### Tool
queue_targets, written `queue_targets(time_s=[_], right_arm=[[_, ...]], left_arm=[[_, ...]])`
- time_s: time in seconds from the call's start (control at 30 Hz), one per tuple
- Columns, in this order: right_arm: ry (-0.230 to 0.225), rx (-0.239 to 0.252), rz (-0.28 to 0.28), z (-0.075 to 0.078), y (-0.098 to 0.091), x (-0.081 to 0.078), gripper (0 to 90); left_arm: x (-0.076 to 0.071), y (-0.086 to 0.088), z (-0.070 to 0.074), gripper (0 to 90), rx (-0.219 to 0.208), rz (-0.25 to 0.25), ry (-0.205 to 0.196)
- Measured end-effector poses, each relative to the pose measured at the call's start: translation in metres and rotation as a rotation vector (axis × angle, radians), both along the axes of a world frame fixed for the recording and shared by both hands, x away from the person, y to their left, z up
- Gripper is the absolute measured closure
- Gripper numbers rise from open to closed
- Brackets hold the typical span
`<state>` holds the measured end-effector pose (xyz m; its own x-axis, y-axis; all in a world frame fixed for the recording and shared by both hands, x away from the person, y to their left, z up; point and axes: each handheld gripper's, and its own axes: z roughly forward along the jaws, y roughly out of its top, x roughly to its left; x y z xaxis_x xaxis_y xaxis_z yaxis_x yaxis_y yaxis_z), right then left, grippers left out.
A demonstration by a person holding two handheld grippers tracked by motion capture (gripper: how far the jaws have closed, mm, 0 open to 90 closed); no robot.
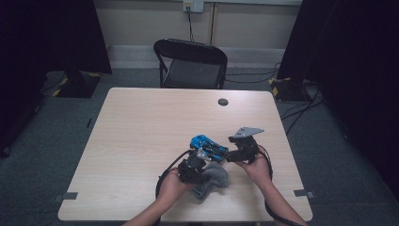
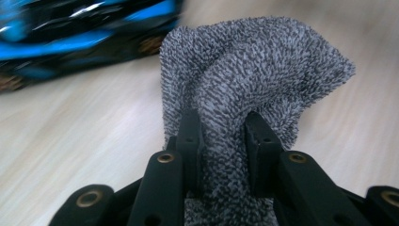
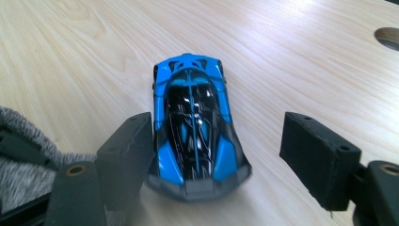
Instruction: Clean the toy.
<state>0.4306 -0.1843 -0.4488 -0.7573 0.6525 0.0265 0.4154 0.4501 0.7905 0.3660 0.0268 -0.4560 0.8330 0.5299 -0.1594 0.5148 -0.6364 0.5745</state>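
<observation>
The blue toy car point(image 3: 194, 123) sits on the wooden table point(image 1: 141, 136) between the spread jaws of the right gripper point(image 3: 216, 165). In the right gripper view the jaws stand released: the one on the picture's left is just beside the car's flank, whether touching I cannot tell, and the other is well apart from it. That view gives the car's black roof and blue wings sharply. The left gripper view has the car point(image 2: 84, 37) as a blurred blue streak in its upper corner.

The left gripper point(image 2: 225, 141) is clenched on a grey terry cloth point(image 2: 254, 80), the fabric bunched between its two jaws and rising past them in folds. The right gripper view catches an edge of that cloth point(image 3: 23, 160) at its lower left.

The high view adds the layout: the car point(image 1: 208, 145) lies near the person's side of the table, right of middle, with the cloth point(image 1: 214, 179) just below it, the left gripper point(image 1: 200, 162) over the cloth and the right gripper point(image 1: 235, 153) at the car's right. A black chair point(image 1: 190, 63) stands beyond the far edge.
</observation>
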Motion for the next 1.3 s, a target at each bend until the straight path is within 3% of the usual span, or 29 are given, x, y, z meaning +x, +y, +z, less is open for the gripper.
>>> queue_targets(time_s=[0.13, 0.3, 0.4, 0.5, 0.7, 0.87, 0.97, 1.17, 1.3], right_arm=[[-0.008, -0.009, -0.008, 0.006, -0.011, -0.004, 25.6], [-0.012, 0.021, -0.002, 0.012, -0.023, -0.009, 26.1], [-0.019, 0.002, 0.01, 0.012, -0.028, -0.012, 26.4], [-0.014, 0.021, 0.005, 0.012, -0.034, -0.015, 26.2], [-0.01, 0.035, 0.039, 0.014, -0.038, -0.023, 26.4], [-0.019, 0.028, 0.102, 0.017, -0.033, -0.034, 26.6], [-0.016, 0.016, 0.149, 0.017, -0.029, -0.04, 27.2], [-0.005, 0.017, 0.201, 0.012, -0.02, -0.051, 27.4], [0.011, 0.023, 0.224, 0.006, -0.016, -0.054, 27.7]], left_arm=[[-0.005, -0.022, 0.002, 70.8, -0.009, -0.043, -0.007], [-0.004, -0.044, -0.002, 67.8, -0.016, -0.062, -0.01], [-0.004, -0.052, -0.005, 55.6, -0.023, -0.075, -0.012], [-0.006, -0.054, -0.004, 44.8, -0.034, -0.094, -0.032], [-0.009, -0.043, 0.005, 39.6, -0.044, -0.094, -0.055], [-0.016, -0.023, 0.009, 39.4, -0.068, -0.055, -0.04], [-0.024, -0.016, 0.008, 39.4, -0.068, -0.061, -0.049], [-0.038, -0.009, 0.004, 39.6, -0.058, -0.066, -0.053], [-0.039, -0.006, -0.005, 42.3, -0.017, -0.076, -0.063]])
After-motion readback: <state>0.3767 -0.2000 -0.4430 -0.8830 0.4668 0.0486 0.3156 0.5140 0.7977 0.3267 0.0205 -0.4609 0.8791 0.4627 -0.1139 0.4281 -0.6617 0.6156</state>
